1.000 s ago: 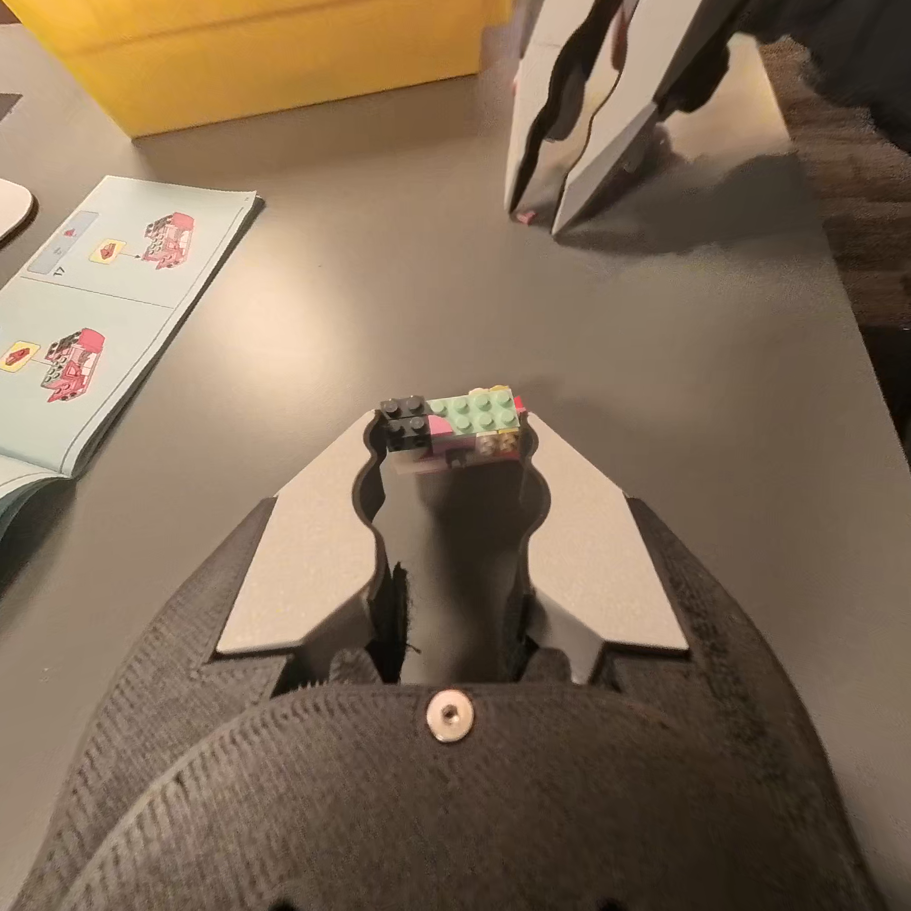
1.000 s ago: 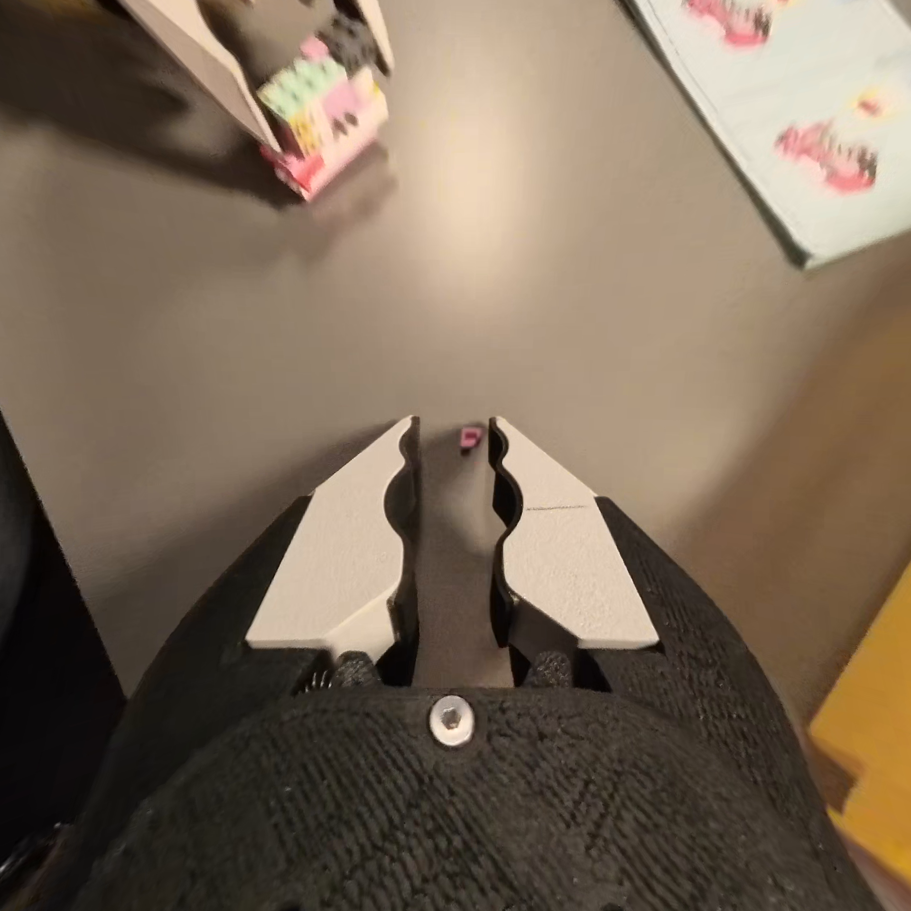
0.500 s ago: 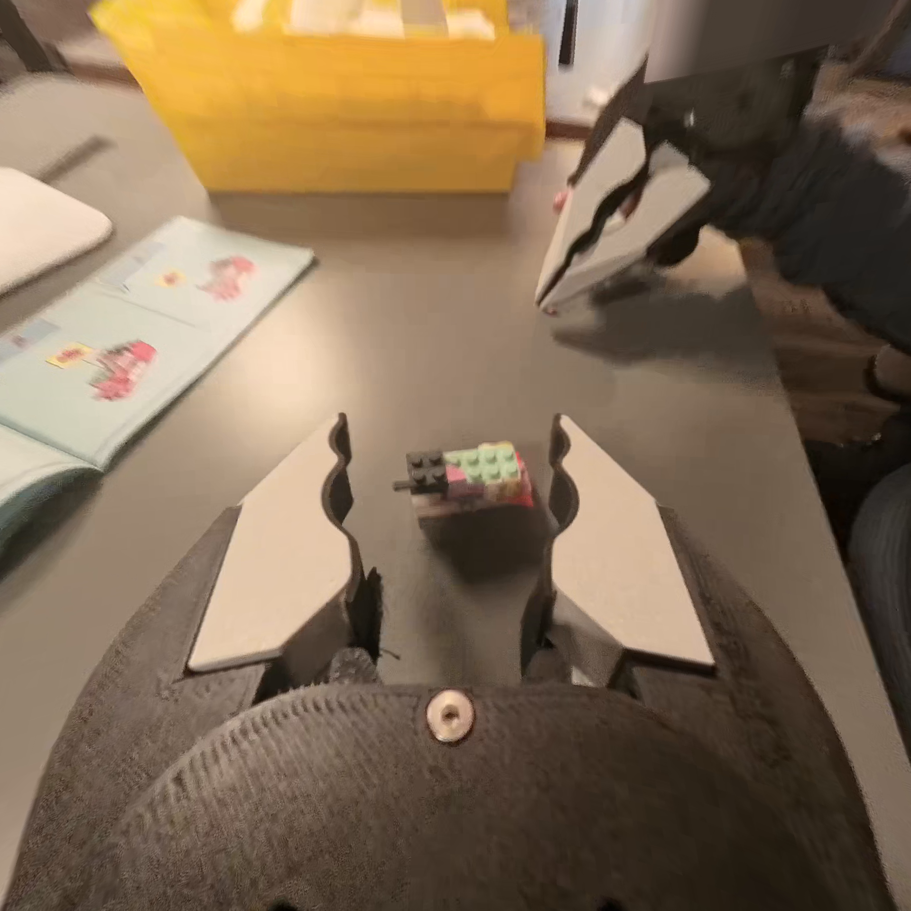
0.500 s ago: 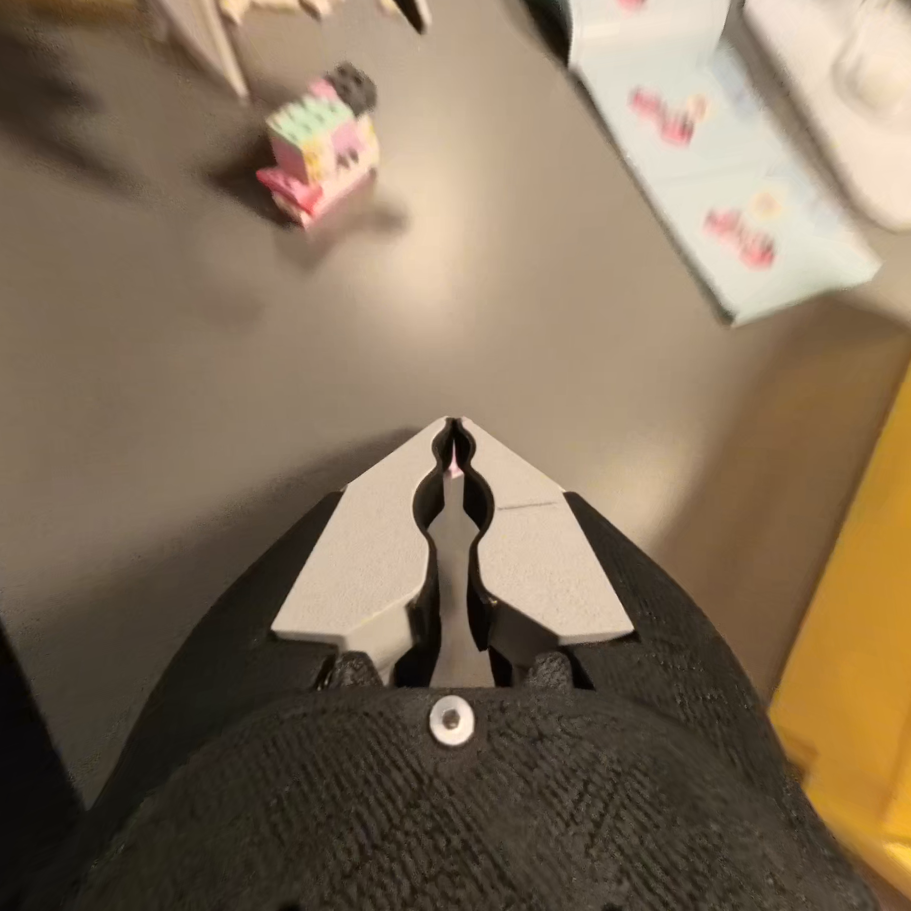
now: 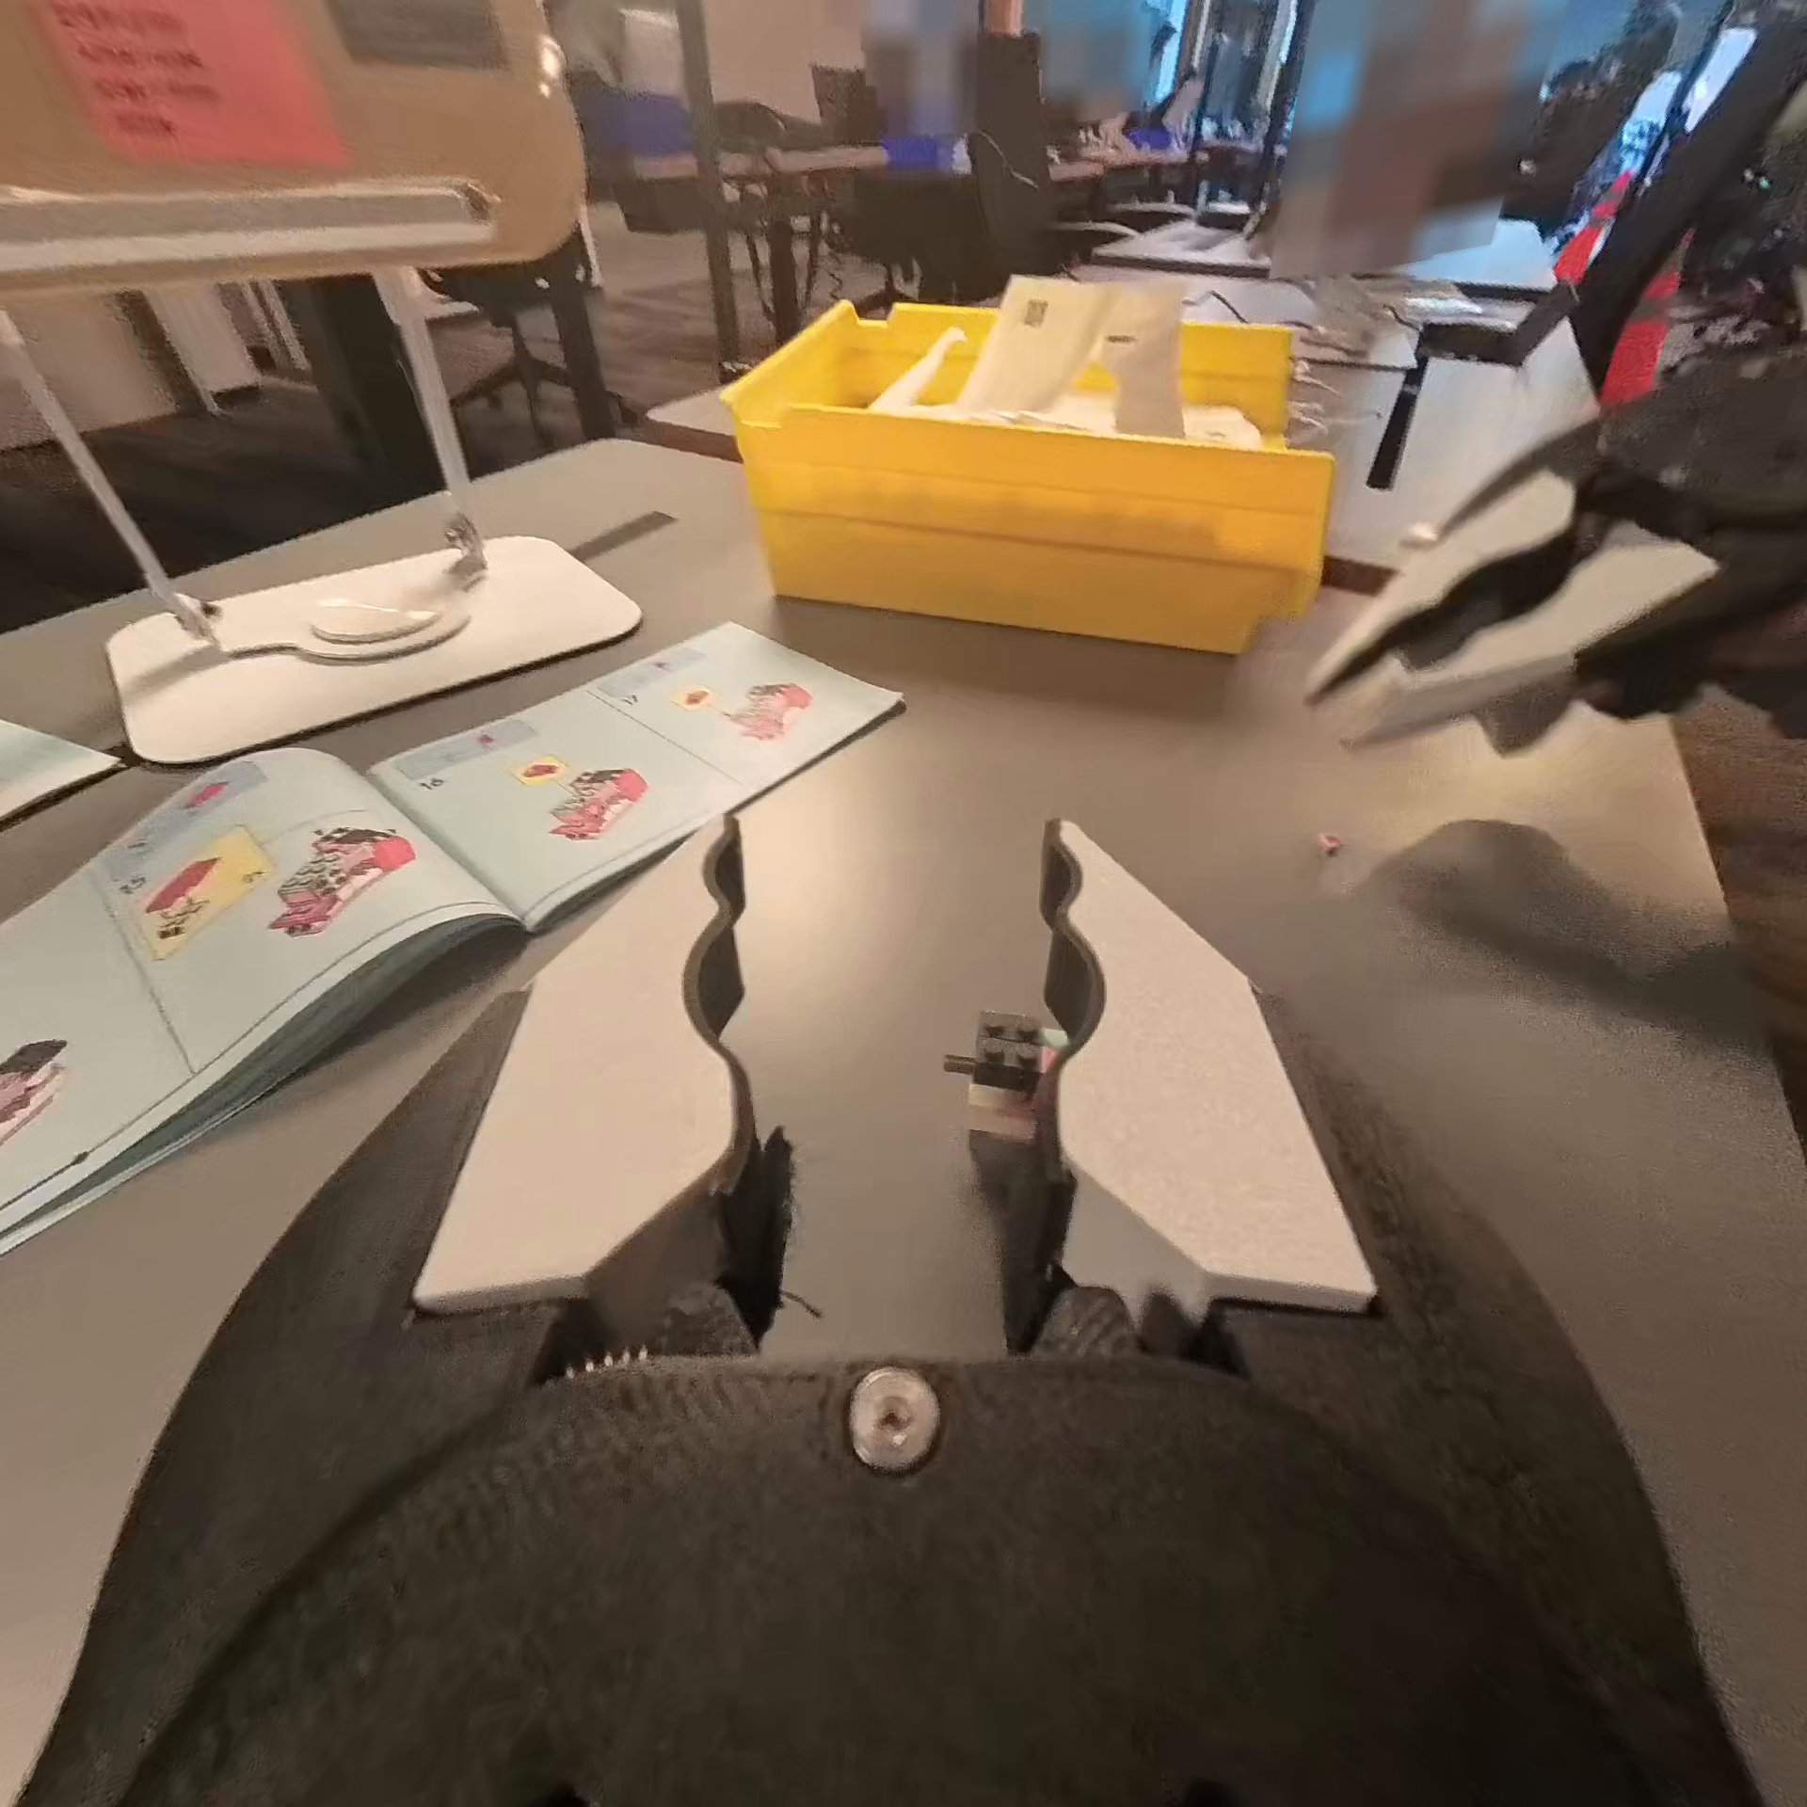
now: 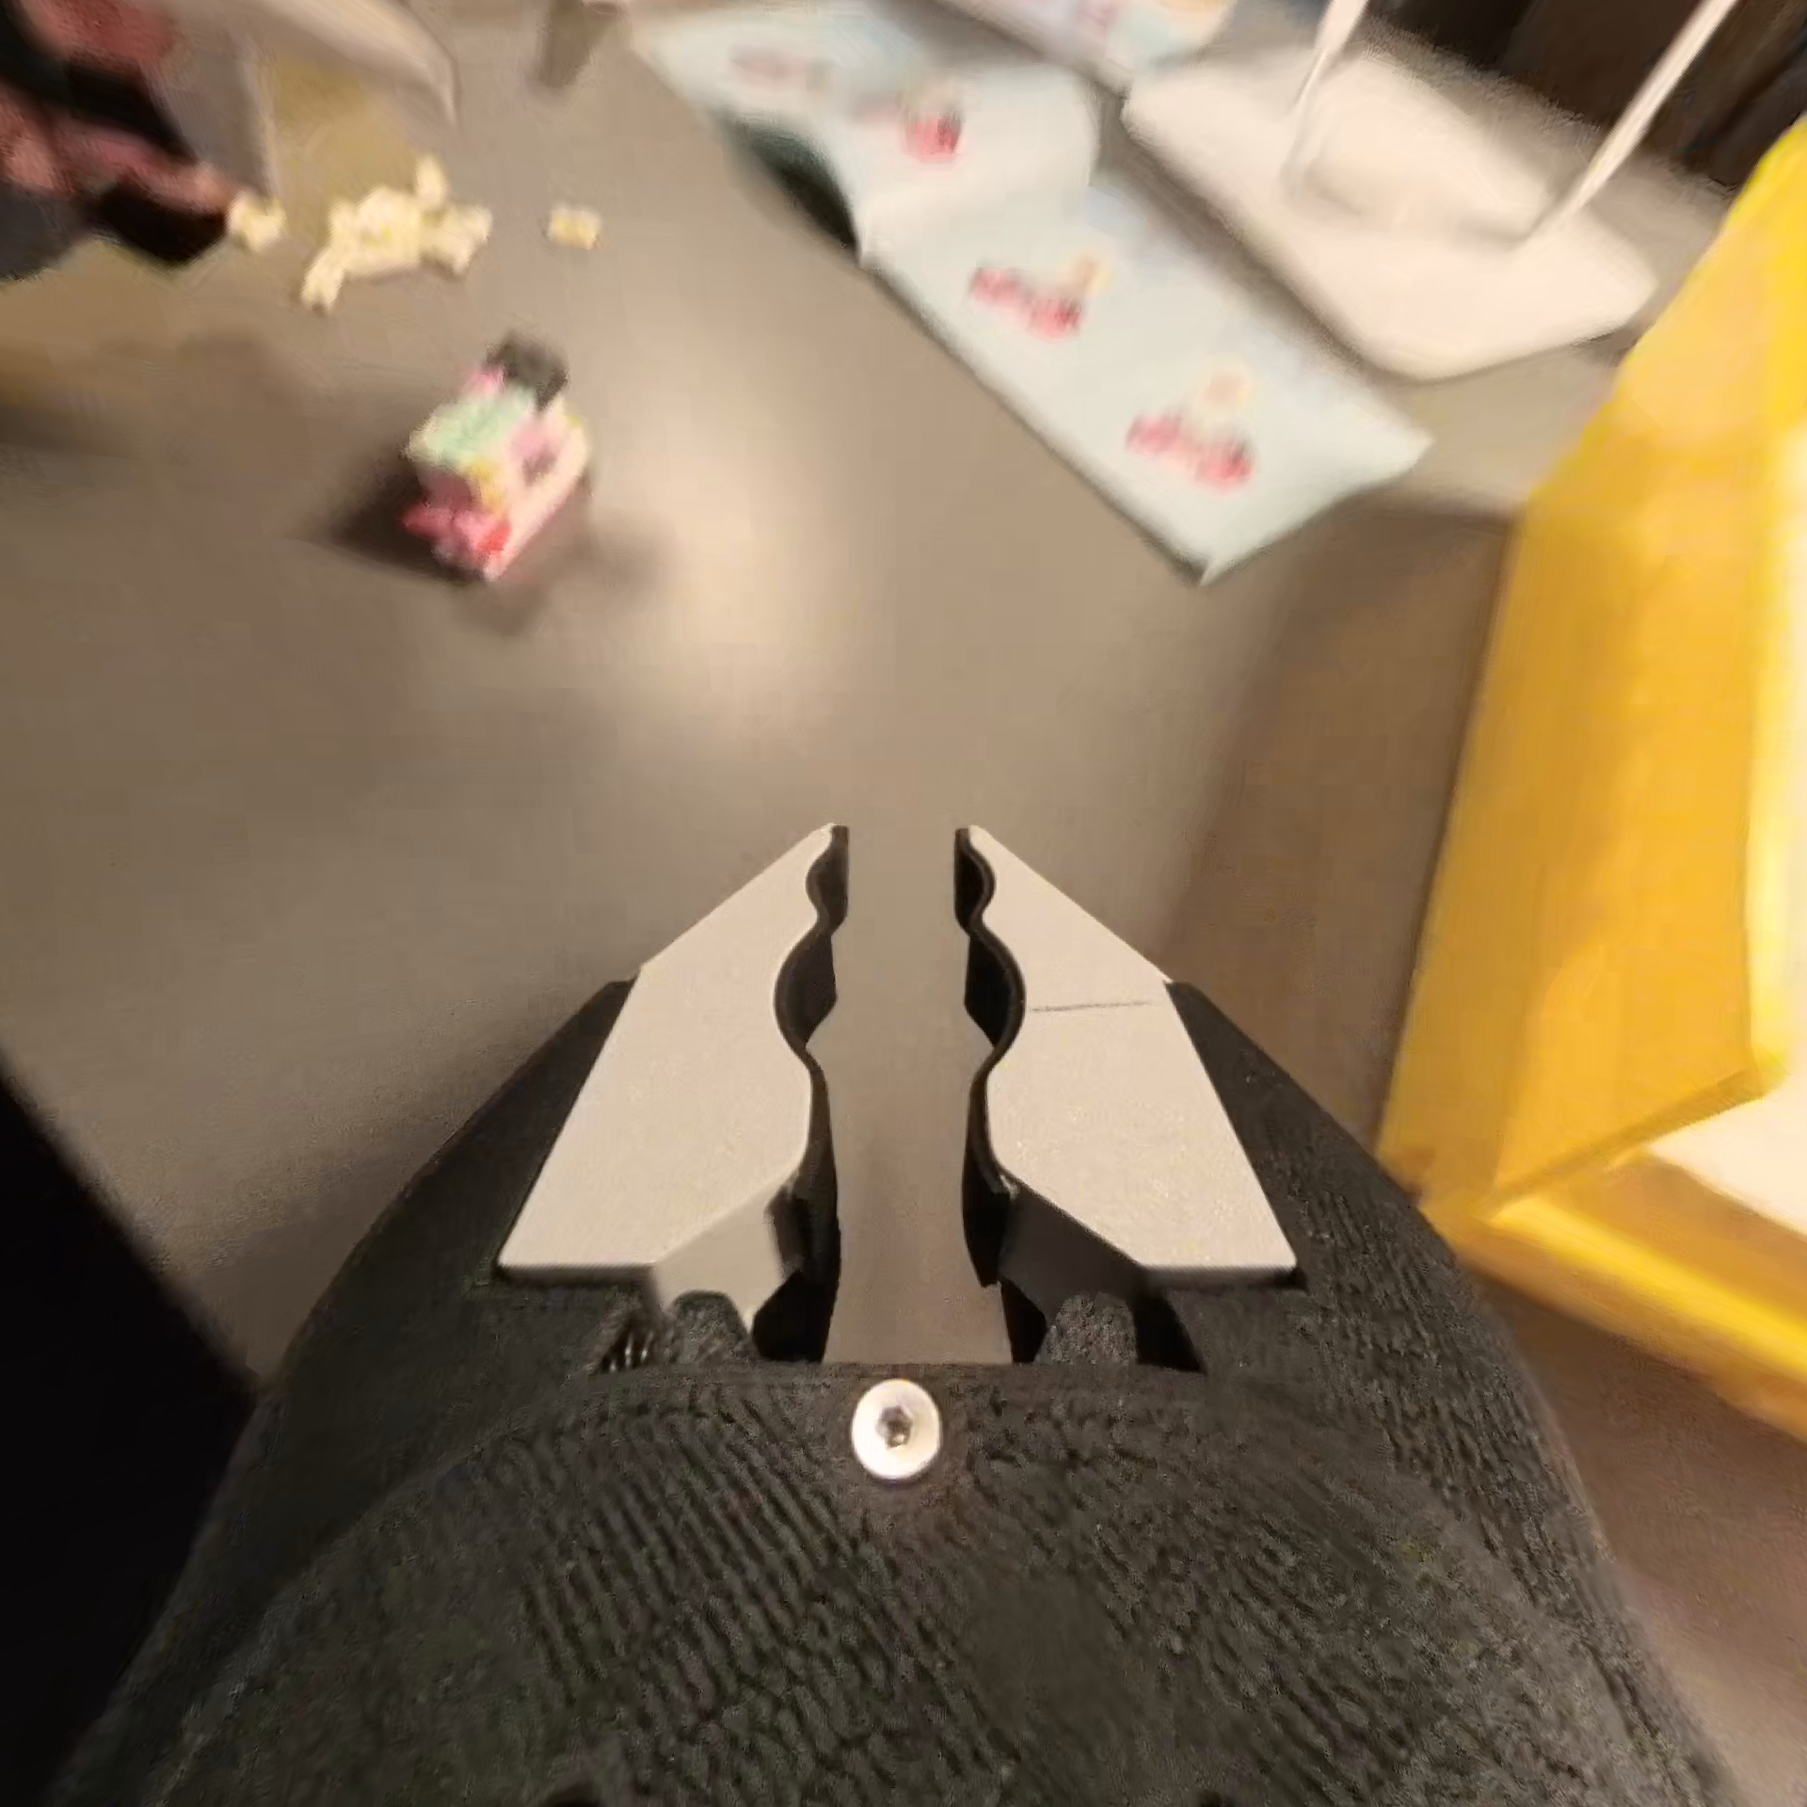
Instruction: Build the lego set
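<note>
A small brick model, black, green and pink, stands on the dark table. In the left wrist view it shows low between my fingers, partly hidden behind the right finger. My left gripper is open and no pad presses on the model. In the right wrist view the model stands alone, far left and blurred. My right gripper is slightly open with nothing between its fingers. In the left wrist view the right gripper hovers over a tiny pink piece lying on the table.
An open instruction booklet lies at the left and also shows in the right wrist view. A yellow bin with white bags stands at the back. A white lamp base is at the back left. Several loose cream pieces lie beyond the model. The tips of one gripper are about 20 cm away from the tips of the other.
My left gripper opened, let go of the model and drew back and up. My right gripper shut on the tiny pink piece, then opened while rising; the piece now lies on the table.
</note>
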